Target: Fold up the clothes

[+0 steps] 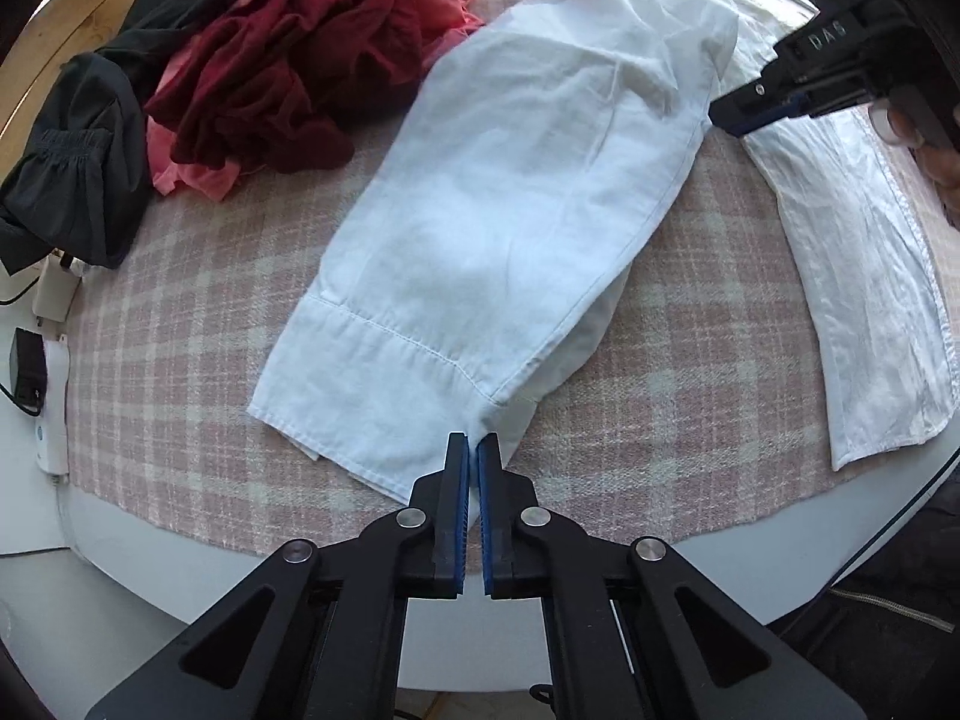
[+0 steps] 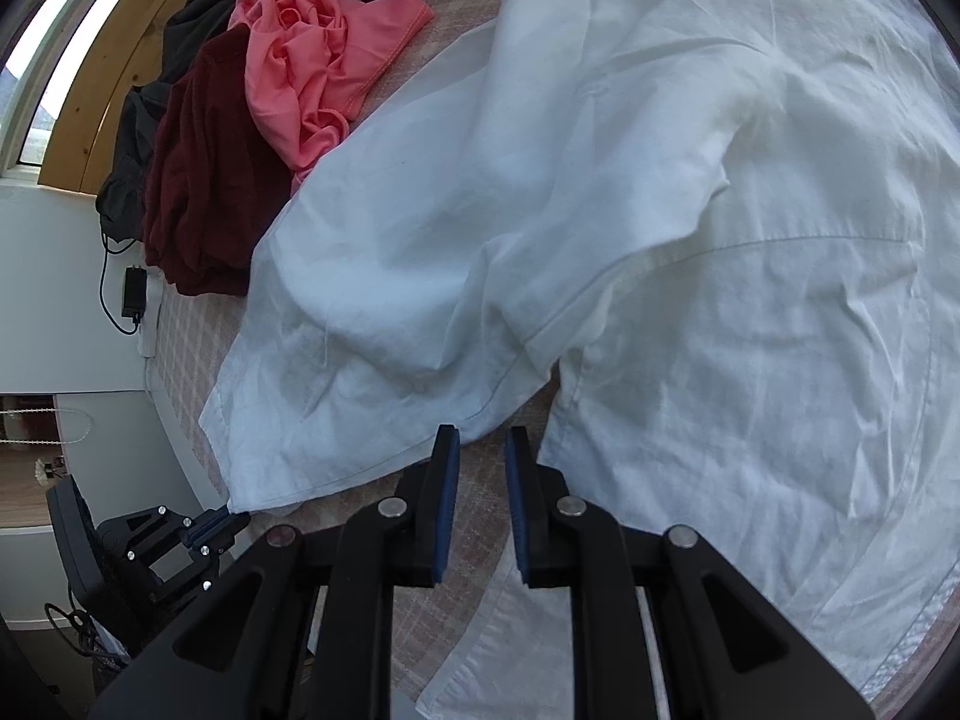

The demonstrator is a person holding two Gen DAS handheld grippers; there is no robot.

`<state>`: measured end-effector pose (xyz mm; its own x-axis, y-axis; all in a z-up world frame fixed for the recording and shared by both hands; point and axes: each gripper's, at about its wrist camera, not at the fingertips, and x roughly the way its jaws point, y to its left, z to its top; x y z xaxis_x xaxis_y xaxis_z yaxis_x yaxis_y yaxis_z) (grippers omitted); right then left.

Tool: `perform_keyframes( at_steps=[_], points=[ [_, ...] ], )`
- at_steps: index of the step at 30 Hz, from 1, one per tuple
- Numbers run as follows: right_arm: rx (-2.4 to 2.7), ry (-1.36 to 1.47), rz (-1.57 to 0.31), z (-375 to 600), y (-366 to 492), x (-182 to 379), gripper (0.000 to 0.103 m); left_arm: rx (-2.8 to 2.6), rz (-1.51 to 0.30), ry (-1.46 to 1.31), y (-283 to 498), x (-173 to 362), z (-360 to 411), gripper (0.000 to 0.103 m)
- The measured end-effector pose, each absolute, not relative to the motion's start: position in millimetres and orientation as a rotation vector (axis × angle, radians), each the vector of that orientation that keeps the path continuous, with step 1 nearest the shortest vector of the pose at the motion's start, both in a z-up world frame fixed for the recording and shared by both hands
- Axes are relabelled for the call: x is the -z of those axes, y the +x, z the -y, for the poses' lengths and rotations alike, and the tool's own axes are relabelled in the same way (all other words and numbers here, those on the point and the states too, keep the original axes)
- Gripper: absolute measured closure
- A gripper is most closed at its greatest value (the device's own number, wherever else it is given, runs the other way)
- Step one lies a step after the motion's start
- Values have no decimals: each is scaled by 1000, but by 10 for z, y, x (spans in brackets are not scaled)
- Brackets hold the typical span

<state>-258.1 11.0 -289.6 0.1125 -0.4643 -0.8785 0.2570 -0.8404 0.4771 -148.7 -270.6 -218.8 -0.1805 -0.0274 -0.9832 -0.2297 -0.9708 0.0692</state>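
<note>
A white shirt (image 2: pixel 750 300) lies spread on the pink plaid cloth (image 1: pixel 690 360). Its long sleeve (image 1: pixel 510 210) runs toward the near edge and ends in a stitched cuff (image 1: pixel 372 378). My left gripper (image 1: pixel 474 450) is shut on the cuff's corner. The right wrist view shows the same left gripper (image 2: pixel 231 519) pinching that corner at the table's edge. My right gripper (image 2: pixel 482 441) points down at the gap between sleeve and shirt body, near the armpit. Its jaws stand slightly apart with plaid cloth showing between them. From the left wrist view the right gripper (image 1: pixel 729 117) touches down beside the sleeve's upper seam.
A heap of dark red clothes (image 1: pixel 288 60), pink clothes (image 2: pixel 300 72) and black clothes (image 1: pixel 78 180) sits at the far left of the cloth. The white round table edge (image 1: pixel 180 576) curves close by. A power strip with a black plug (image 1: pixel 27 372) lies at the left.
</note>
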Motion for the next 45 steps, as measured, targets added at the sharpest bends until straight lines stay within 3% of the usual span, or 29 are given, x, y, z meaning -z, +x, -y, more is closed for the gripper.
perform_keyframes(
  at_steps=[1,3,5,14,23,26,28,32,35,37,38,40,41,42,45],
  points=[
    [1767,1859,208,-87,-2523,2869,87,-2308,-295,-1906,-1510,2113,2738,101],
    [1737,1840,221,-39,-2406,2815,73,-2297,-282,-1887,-1552,2025,2780,101],
    [1708,1803,193,103,-2231,2734,67,-2277,-324,-1876,-1571,2010,2778,100],
    [1687,1771,145,530,-1891,2656,65,-2224,-386,-1872,-1441,2072,2910,93],
    [1718,1825,289,697,-1724,2821,65,-2303,-344,-1774,-1347,1744,3293,92],
    [1787,1829,364,697,-1713,2800,64,-2307,-353,-1753,-766,1527,2166,91],
    [1813,1858,385,754,-1709,2839,61,-2308,-353,-1741,-474,1959,2356,91],
    [1859,1889,384,868,-1697,2894,60,-2298,-341,-1712,-407,1902,2375,90],
    [1898,1879,359,964,-1685,2870,52,-2292,-322,-1694,-441,2004,2454,84],
    [1927,1879,344,1006,-1657,2856,51,-2292,-308,-1679,-453,2024,2485,84],
    [1927,1871,344,1024,-1640,2855,52,-2288,-304,-1673,-448,2023,2485,84],
    [1905,1877,350,1051,-1612,2888,67,-2280,-297,-1660,-437,2022,2484,82],
    [1889,1887,350,1065,-1602,2911,84,-2278,-309,-1654,-419,2025,2465,80],
    [1870,1895,367,1069,-1599,2935,92,-2276,-323,-1648,-401,2027,2439,76],
    [1843,1900,450,1006,-1621,2916,95,-2277,-364,-1611,-360,2022,2307,70]
  ],
)
